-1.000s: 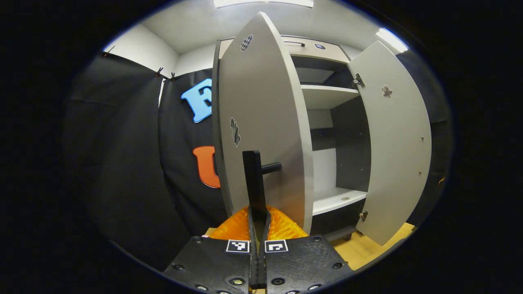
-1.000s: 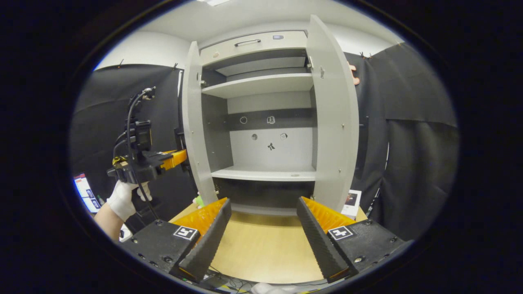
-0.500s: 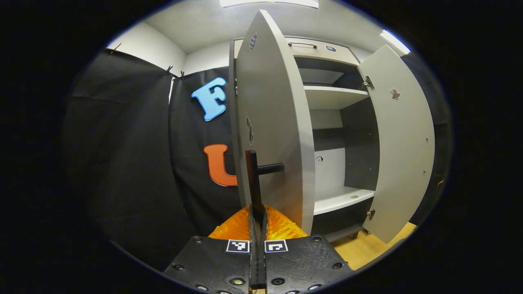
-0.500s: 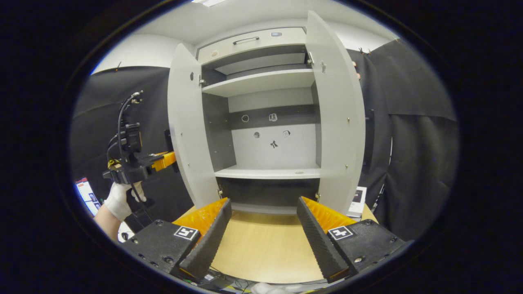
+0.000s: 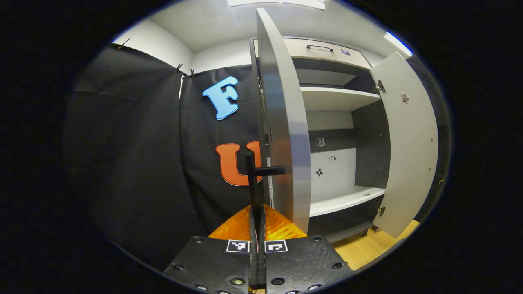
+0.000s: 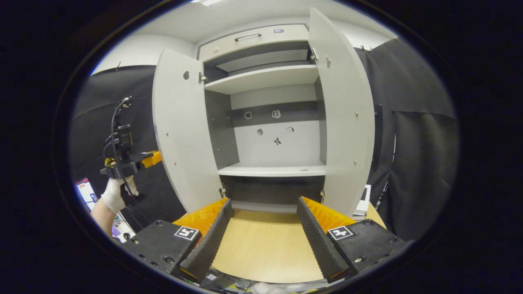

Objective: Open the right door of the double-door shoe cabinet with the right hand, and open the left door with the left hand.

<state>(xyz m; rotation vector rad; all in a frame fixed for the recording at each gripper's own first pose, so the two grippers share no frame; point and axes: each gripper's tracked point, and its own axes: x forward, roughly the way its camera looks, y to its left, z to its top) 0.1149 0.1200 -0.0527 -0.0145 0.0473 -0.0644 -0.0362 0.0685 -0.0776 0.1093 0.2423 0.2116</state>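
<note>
The grey shoe cabinet [image 6: 269, 77] stands with both doors swung out. In the left gripper view the left door [image 5: 286, 122] shows almost edge-on. My left gripper [image 5: 257, 222] is shut on that door's black bar handle [image 5: 251, 175]. The right door [image 5: 408, 143] hangs open farther off. In the right gripper view the left door [image 6: 179, 134] and right door [image 6: 345, 122] flank the bare shelves [image 6: 271, 169]. My right gripper [image 6: 264, 204] is open, in front of the cabinet and touching nothing. A gloved hand [image 6: 112, 194] holds the left gripper [image 6: 152, 158] behind the left door.
A light wooden surface [image 6: 261, 249] lies under the right gripper in front of the cabinet. A drawer with a handle [image 6: 249, 38] tops the cabinet. A small box [image 6: 361, 204] sits behind the right door. Black cloth walls close in on both sides.
The left door has swung wider open, pulled by my left gripper on its handle; the hand and gripper moved outward to the left. The right gripper stayed open, nearly still.
</note>
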